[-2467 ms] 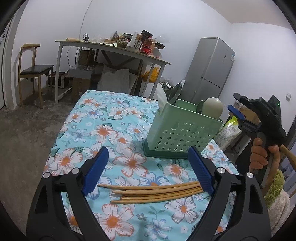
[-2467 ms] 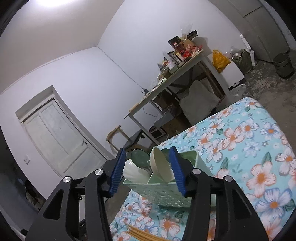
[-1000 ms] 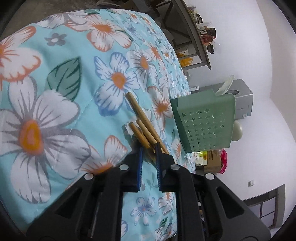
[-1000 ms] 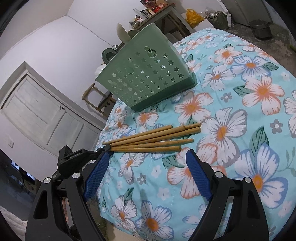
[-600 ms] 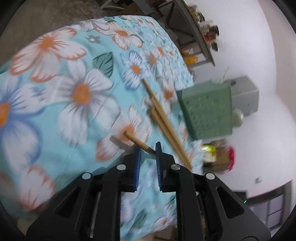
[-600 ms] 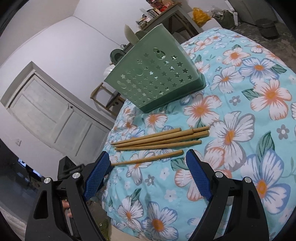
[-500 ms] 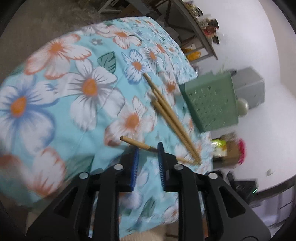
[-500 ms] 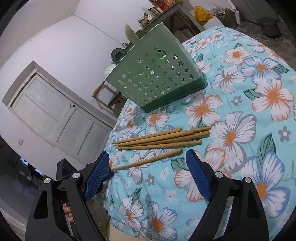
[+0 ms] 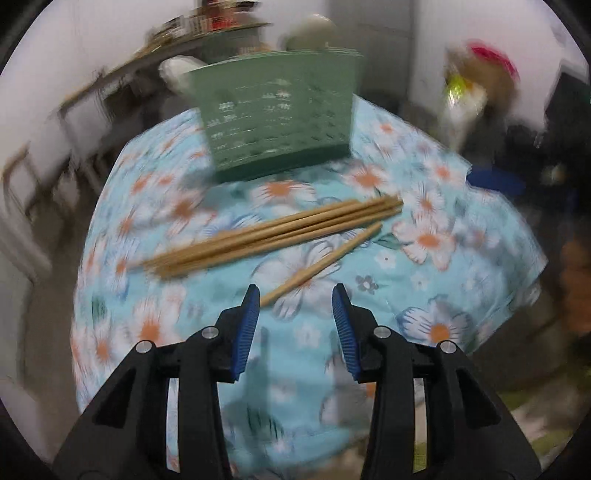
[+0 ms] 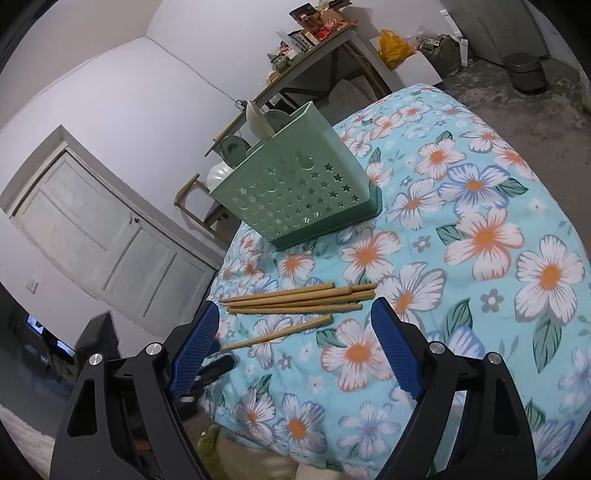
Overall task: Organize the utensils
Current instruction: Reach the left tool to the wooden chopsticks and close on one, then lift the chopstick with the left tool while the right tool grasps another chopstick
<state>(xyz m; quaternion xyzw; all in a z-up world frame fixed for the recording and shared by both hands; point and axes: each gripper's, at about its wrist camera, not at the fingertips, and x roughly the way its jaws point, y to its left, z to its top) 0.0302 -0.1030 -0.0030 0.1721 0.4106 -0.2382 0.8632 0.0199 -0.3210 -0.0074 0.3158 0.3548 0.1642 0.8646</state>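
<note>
Several bamboo chopsticks (image 9: 273, 232) (image 10: 295, 295) lie bundled side by side on the floral tablecloth. One single chopstick (image 9: 321, 264) (image 10: 277, 334) lies aslant just in front of them. Behind stands a green perforated utensil basket (image 9: 277, 122) (image 10: 295, 192) with spoons (image 10: 258, 122) sticking out of it. My left gripper (image 9: 294, 299) hovers above the cloth. Its jaws are opening and nothing is between them; the single chopstick's thin end lies near the left pad. My right gripper (image 10: 295, 314) is open above the chopsticks and holds nothing.
The tablecloth (image 10: 480, 236) drops off at the near edge, close under both grippers. Beyond the table are a cluttered side table (image 10: 314, 22), a wooden chair (image 10: 192, 199), a white door (image 10: 92, 229), a yellow bag (image 10: 395, 48) and a grey bin (image 10: 524, 70) on the floor.
My left gripper let go of the single chopstick, which now lies aslant apart from the bundle. That gripper rolled upright, pulled back and up, and spread its jaws. The right gripper rose slightly.
</note>
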